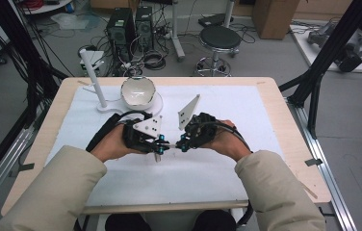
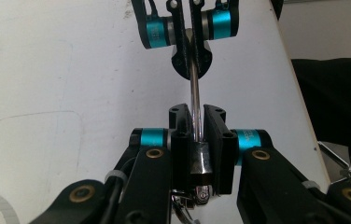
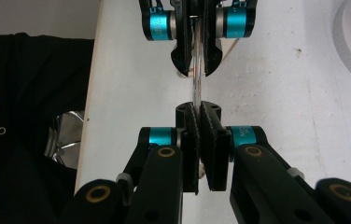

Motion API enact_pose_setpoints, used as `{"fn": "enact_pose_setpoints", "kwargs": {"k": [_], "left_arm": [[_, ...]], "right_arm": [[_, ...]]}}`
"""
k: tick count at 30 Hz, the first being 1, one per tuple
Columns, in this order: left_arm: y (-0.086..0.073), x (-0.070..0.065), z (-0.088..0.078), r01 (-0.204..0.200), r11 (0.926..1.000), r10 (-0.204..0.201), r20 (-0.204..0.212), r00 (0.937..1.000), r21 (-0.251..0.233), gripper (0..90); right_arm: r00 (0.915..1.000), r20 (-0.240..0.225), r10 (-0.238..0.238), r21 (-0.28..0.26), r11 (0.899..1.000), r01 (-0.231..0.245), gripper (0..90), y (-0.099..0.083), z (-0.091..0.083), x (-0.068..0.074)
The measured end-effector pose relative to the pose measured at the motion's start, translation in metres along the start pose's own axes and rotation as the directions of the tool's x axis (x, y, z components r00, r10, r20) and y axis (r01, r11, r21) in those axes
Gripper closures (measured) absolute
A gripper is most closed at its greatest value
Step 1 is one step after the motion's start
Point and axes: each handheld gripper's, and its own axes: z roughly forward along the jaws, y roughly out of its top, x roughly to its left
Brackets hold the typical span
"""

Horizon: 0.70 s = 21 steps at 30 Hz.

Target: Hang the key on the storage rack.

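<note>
A thin shiny metal rod [image 2: 194, 91] spans the short gap between my two grippers, which face each other tip to tip above the white mat [image 1: 246, 110]. My left gripper [image 2: 197, 112] is shut on the rod's thicker metal end [image 2: 201, 163], which sits deep between its pads. My right gripper [image 3: 198, 109] is shut on the rod's [image 3: 196, 91] other end. In the high view the left gripper [image 1: 159, 147] and right gripper [image 1: 183, 143] meet at the middle of the table, each held by a hand, with the rod [image 1: 171, 144] between them.
A white bowl [image 1: 138, 91] rests on a round white base at the back of the mat, beside an upright white post [image 1: 94, 77]. The wooden table's front edge [image 1: 164, 208] lies close to the person. Computers, cables and a stool [image 1: 220, 38] stand on the floor beyond.
</note>
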Motion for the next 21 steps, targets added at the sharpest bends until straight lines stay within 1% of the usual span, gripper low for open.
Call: {"fn": "enact_pose_setpoints", "kwargs": {"k": [2, 5, 6, 7, 8, 9, 10, 11, 12, 13, 14, 15, 16, 17, 18, 19, 20, 21], "left_arm": [[0.000, 0.000, 0.000, 0.002, 1.0000, -0.002, 0.003, 1.0000, -0.003, 81.2], [0.000, 0.001, 0.000, 0.002, 1.0000, -0.002, 0.002, 1.0000, 0.000, 81.3], [0.000, 0.001, -0.001, 0.002, 1.0000, -0.002, -0.006, 1.0000, 0.001, 81.3], [0.000, 0.000, -0.001, 0.009, 1.0000, -0.009, -0.007, 0.9999, 0.000, 81.3], [0.000, 0.001, -0.002, 0.005, 1.0000, -0.005, -0.014, 0.9999, -0.001, 81.4], [-0.001, 0.001, -0.003, 0.014, 0.9999, -0.014, -0.018, 0.9997, -0.007, 81.4], [-0.002, 0.002, -0.004, 0.017, 0.9998, -0.017, -0.017, 0.9997, -0.012, 81.4], [-0.003, 0.001, -0.004, 0.028, 0.9994, -0.028, -0.023, 0.9993, -0.020, 81.4], [-0.004, 0.002, -0.005, 0.036, 0.9991, -0.037, -0.026, 0.9990, -0.023, 81.4], [-0.005, 0.002, -0.005, 0.053, 0.9983, -0.054, -0.032, 0.9980, -0.026, 81.4], [-0.007, 0.003, -0.006, 0.062, 0.9978, -0.062, -0.038, 0.9973, -0.024, 81.4], [-0.008, 0.004, -0.008, 0.071, 0.9972, -0.072, -0.048, 0.9963, -0.024, 81.4], [-0.010, 0.005, -0.010, 0.086, 0.9959, -0.087, -0.057, 0.9945, -0.028, 81.4], [-0.012, 0.005, -0.011, 0.098, 0.9945, -0.100, -0.073, 0.9923, -0.036, 81.4], [-0.013, 0.006, -0.013, 0.119, 0.9920, -0.122, -0.083, 0.9890, -0.043, 81.4], [-0.015, 0.008, -0.016, 0.128, 0.9909, -0.131, -0.091, 0.9872, -0.044, 81.4], [-0.016, 0.008, -0.019, 0.138, 0.9892, -0.143, -0.103, 0.9844, -0.050, 81.4], [-0.018, 0.009, -0.021, 0.146, 0.9874, -0.152, -0.115, 0.9816, -0.062, 81.4]], "right_arm": [[1.0000, -0.004, 0.007, -0.002, 1.000, -0.007, 86.8, 0.000, -0.001, 0.000], [1.0000, -0.002, 0.000, -0.007, 1.000, 0.000, 86.3, -0.001, -0.001, 0.000], [1.0000, 0.003, -0.005, -0.012, 1.000, 0.005, 85.5, -0.001, -0.002, -0.001], [1.0000, 0.005, 0.006, -0.018, 1.000, -0.006, 82.8, -0.001, -0.002, 0.000], [0.9999, 0.010, 0.004, -0.031, 1.000, -0.004, 78.1, -0.002, -0.003, -0.001], [0.9999, 0.011, 0.005, -0.055, 0.998, -0.005, 71.6, -0.004, -0.003, -0.001], [0.9999, 0.002, 0.015, -0.083, 0.996, -0.015, 58.1, -0.005, -0.005, -0.002], [0.9992, 0.019, 0.036, -0.111, 0.993, -0.033, 43.3, -0.006, -0.006, -0.002], [0.9968, 0.052, 0.061, -0.134, 0.990, -0.053, 29.6, -0.007, -0.006, -0.003], [0.9931, 0.084, 0.082, -0.151, 0.986, -0.068, 19.1, -0.008, -0.008, -0.004], [0.9886, 0.109, 0.104, -0.172, 0.981, -0.085, 11.3, -0.009, -0.009, -0.005], [0.9845, 0.126, 0.122, -0.198, 0.976, -0.096, 8.0, -0.011, -0.011, -0.005], [0.9815, 0.131, 0.140, -0.226, 0.968, -0.108, 3.6, -0.014, -0.013, -0.006], [0.9768, 0.142, 0.160, -0.243, 0.962, -0.123, 0.5, -0.016, -0.015, -0.006], [0.9721, 0.165, 0.166, -0.258, 0.959, -0.120, 0.5, -0.019, -0.017, -0.008], [0.9696, 0.164, 0.182, -0.261, 0.956, -0.135, 0.5, -0.022, -0.018, -0.008], [0.9654, 0.160, 0.206, -0.292, 0.944, -0.153, 0.5, -0.030, -0.021, -0.007], [0.9654, 0.160, 0.206, -0.292, 0.944, -0.153, 0.5, -0.030, -0.021, -0.007]]}}
